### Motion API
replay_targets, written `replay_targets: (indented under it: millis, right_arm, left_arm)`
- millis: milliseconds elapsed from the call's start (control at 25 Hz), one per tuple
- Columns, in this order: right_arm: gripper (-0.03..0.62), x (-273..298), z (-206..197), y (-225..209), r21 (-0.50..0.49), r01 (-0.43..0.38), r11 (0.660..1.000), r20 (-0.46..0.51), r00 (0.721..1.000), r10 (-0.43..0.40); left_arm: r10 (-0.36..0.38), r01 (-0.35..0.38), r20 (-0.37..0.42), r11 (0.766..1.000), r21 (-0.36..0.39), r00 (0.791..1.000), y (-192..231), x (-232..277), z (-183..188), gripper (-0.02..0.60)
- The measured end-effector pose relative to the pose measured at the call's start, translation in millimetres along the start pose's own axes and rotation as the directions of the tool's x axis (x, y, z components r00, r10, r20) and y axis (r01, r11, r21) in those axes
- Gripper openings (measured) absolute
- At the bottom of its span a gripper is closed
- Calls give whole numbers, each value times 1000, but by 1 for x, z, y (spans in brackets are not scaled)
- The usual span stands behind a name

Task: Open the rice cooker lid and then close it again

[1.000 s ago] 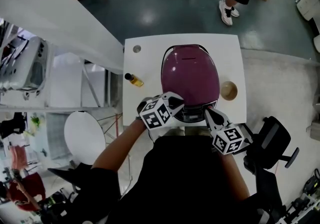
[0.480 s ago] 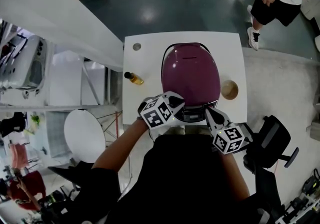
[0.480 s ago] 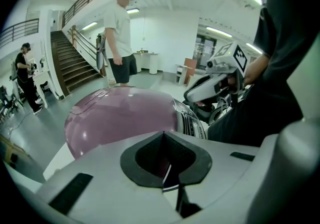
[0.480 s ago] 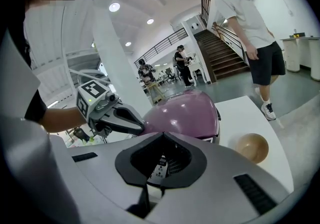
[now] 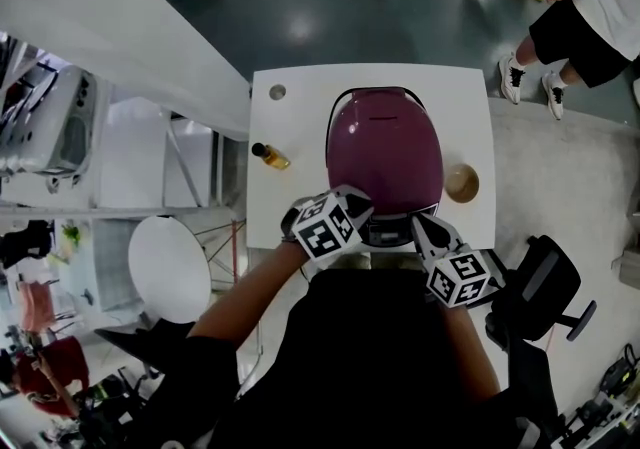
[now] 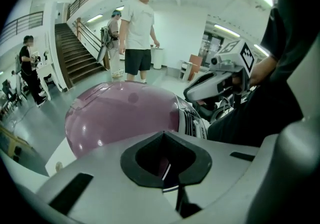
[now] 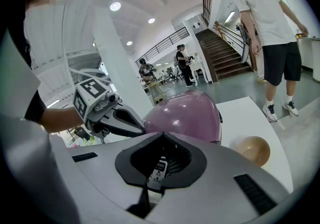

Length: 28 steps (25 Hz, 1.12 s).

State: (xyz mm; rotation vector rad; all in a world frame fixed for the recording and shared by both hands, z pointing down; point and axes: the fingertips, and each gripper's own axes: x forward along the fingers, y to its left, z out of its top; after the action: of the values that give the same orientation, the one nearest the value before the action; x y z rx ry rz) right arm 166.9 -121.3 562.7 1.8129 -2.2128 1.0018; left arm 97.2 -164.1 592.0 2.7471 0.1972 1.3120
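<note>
At the near edge of the white table [image 5: 300, 107] stands the purple rice cooker [image 5: 385, 162], its lid [image 6: 120, 118] down. Over the last second the left gripper [image 5: 352, 203] has only rolled slightly by the cooker's near-left front, the right gripper [image 5: 420, 227] has kept still at the near-right, and the lid has not lifted. By my reading the opening has not begun and the hands are lining up on the front catch. Both claws are pinched together on nothing. Small print on the cooker's front panel [image 6: 196, 127] is too fine to read, and no brand is legible.
</note>
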Motion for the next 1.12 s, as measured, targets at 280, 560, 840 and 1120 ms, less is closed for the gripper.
replay_targets:
  millis: [280, 560, 840, 1120]
  right_arm:
    - [0, 4, 3, 3, -19, -16, 1000, 0, 1000, 16]
    - [0, 1, 1, 15, -35, -24, 999, 10, 1000, 24]
    - [0, -24, 1, 25, -67, 11, 998, 28, 1000, -9]
    - [0, -66, -20, 8, -65, 119, 991, -1, 993, -120]
  left_arm:
    - [44, -40, -83, 998, 42, 996, -1, 6, -1, 3]
    - [27, -18, -145, 998, 63, 989, -2, 8, 0, 3]
    - [-2, 11, 69, 991, -135, 998, 3, -4, -6, 3]
    - [143, -46, 326, 957, -286, 934, -8, -35, -15, 5]
